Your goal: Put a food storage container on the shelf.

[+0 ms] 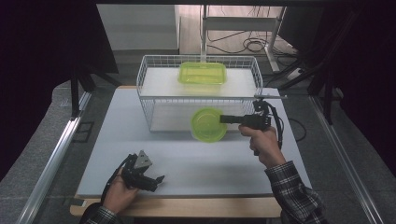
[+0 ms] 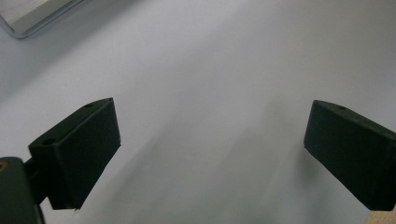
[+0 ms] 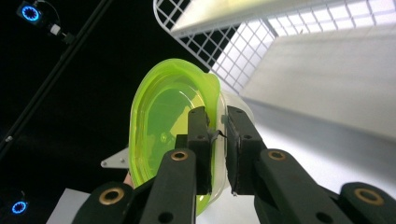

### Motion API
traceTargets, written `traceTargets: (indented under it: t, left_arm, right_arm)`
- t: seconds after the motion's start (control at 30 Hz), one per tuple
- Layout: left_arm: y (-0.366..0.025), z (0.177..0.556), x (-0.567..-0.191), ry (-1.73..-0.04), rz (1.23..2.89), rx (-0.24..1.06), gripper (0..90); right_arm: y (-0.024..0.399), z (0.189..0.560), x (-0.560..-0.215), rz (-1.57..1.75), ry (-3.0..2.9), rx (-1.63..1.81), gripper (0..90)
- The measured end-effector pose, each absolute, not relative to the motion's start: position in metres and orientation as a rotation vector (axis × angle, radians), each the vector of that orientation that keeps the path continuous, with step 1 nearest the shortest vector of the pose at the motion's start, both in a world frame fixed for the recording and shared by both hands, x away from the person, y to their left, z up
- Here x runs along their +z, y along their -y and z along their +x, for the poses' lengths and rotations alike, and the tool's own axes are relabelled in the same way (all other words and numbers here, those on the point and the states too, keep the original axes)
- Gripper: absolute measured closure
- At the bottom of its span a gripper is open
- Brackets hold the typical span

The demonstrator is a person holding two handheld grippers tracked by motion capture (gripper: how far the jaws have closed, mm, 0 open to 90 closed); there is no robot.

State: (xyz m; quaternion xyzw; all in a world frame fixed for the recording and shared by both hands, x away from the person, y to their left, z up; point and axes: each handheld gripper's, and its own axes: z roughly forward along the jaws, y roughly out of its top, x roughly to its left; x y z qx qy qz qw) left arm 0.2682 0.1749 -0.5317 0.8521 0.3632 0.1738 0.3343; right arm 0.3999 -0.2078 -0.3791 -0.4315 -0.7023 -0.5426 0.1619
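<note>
A round clear container with a lime-green lid [image 1: 208, 124] hangs just above the table, in front of the white wire basket [image 1: 140, 84]. My right gripper [image 1: 223, 119] is shut on its rim from the right. In the right gripper view the jaws pinch the lid edge and the clear wall, the right gripper [image 3: 218, 127] lies level, and the round container [image 3: 159, 126] is seen side-on. A green rectangular container [image 1: 202, 73] lies in the basket's far half. My left gripper [image 1: 159, 181] rests near the table's front left, open, with nothing between its fingers [image 2: 84, 144].
The white table [image 1: 210, 168] spreads between the two hands. The basket's mesh wall [image 3: 224, 42] stands just behind the held container. Metal rails run along both sides of the table, and cables and stand legs lie on the floor behind it.
</note>
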Motion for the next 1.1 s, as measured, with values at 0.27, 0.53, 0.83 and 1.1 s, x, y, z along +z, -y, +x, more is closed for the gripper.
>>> traceTargets:
  t: [0.27,0.53,0.83,1.1]
  left_arm:
    - [-0.174,0.269,-0.532,-0.940,2.227,0.444,3.2]
    - [-0.174,0.268,-0.532,-0.938,2.219,0.438,2.9]
    - [-0.174,0.268,-0.532,-0.930,2.226,0.435,2.3]
    - [-0.174,0.268,-0.532,-0.933,2.220,0.430,2.3]
  right_arm:
    - [0.215,0.408,-0.354,-1.252,2.002,-1.594,81.2]
    - [0.215,0.416,-0.330,-1.263,2.007,-1.638,81.2]
    - [0.211,0.425,-0.308,-1.283,2.016,-1.688,81.2]
    - [0.209,0.435,-0.291,-1.326,2.018,-1.739,81.2]
